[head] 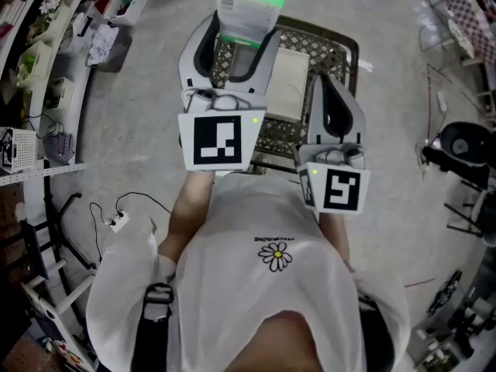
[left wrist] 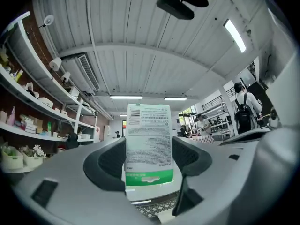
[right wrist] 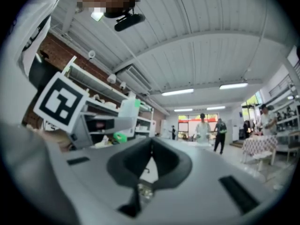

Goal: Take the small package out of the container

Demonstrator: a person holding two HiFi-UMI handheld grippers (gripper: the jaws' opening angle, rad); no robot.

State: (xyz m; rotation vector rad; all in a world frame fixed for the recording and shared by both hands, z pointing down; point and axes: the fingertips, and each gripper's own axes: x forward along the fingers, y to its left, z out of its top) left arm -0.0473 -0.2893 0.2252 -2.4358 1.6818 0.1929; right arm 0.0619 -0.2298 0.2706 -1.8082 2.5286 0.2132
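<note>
Left gripper (head: pixel 239 43) is clamped on the package (head: pixel 248 6) and holds it upright above the basket (head: pixel 329 53). It is probably clear of the rim, though the head view is steep. I judge the lift-out done; what is left is setting it down outside the basket. Right gripper (right wrist: pixel 151 159) has its jaws together, empty, over the basket's near edge.

Grey floor (head: pixel 387 130): a power strip (head: pixel 118 222) with black cable (head: pixel 143 195) lies on it at left. Mesh basket (head: pixel 314 46) holds a flat white box (head: pixel 287 84).
</note>
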